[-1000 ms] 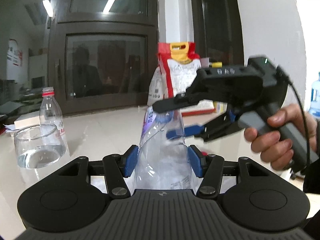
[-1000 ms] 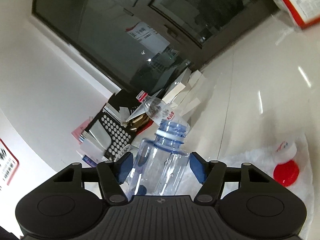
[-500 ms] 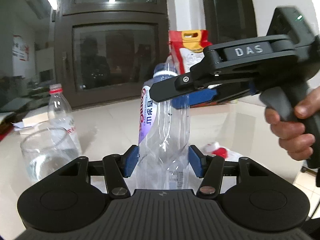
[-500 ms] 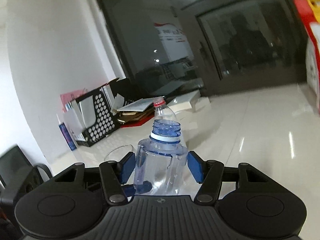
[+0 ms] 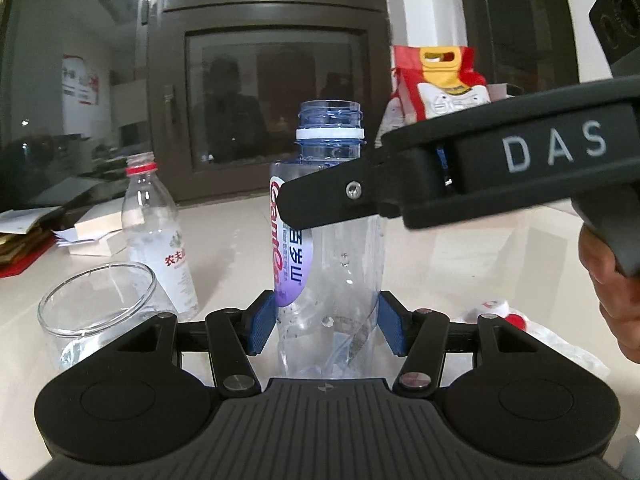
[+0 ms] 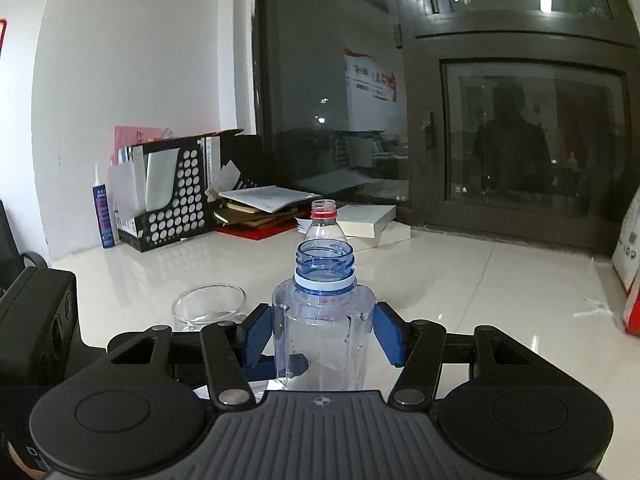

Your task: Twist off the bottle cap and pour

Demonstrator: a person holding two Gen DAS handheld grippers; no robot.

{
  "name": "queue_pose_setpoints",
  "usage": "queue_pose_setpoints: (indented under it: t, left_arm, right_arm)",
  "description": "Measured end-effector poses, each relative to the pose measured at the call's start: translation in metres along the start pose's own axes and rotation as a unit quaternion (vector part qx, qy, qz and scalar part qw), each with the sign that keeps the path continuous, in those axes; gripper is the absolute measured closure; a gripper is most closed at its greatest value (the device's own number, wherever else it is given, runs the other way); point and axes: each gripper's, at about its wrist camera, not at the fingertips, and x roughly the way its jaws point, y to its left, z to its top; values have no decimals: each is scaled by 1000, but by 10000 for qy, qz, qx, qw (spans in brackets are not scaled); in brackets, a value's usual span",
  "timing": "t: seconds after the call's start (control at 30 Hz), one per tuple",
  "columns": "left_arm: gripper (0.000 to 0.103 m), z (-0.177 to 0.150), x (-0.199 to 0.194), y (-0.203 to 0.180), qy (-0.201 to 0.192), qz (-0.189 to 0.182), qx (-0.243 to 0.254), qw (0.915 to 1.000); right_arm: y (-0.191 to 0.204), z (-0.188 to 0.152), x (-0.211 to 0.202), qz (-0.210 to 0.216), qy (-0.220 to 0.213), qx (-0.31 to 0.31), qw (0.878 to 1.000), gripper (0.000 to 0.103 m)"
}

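Two claws: left claw [image 5: 326, 326] clamped low on uncapped bottle [image 5: 328, 240]; right claw [image 6: 320, 338] clamped at its shoulder [image 6: 322, 320], centre frame.
Left view only: rice bag [image 5: 438, 80] upper right, red cap [image 5: 498, 314] lower right, hand [image 5: 612, 300] at right edge.
Right view only: file rack [image 6: 168, 196] at left, stacked papers.
Change: bottle upright, tilted a second ago.
Surface: glossy white counter [image 6: 480, 280], glass [image 5: 98, 308], second bottle [image 5: 154, 236]; dark window behind.
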Motion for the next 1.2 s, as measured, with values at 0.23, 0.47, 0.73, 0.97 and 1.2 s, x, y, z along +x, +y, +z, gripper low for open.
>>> queue_pose_setpoints:
  t: [0.23,0.47,0.73,0.97,1.2]
  left_arm:
    - [44,-5,7,-3,45,18,-15,10000]
    - [41,-7,6,-5,10,48,-6,10000]
    - [15,-6,5,-14,-10,-111,80,9999]
    - [11,-5,4,-14,-44,-55,75,9999]
    - [4,-4,-2,-10,-122,56,-31,9999]
  right_arm:
    - [0,-3,4,-8,53,-27,10000,44]
    - [0,-3,4,-1,43,-31,10000,43]
    - [-5,-3,5,11,47,110,9999,41]
    - [-6,-4,1,-25,42,157,9999,37]
    - [-5,-3,-6,-10,13,197,9998,36]
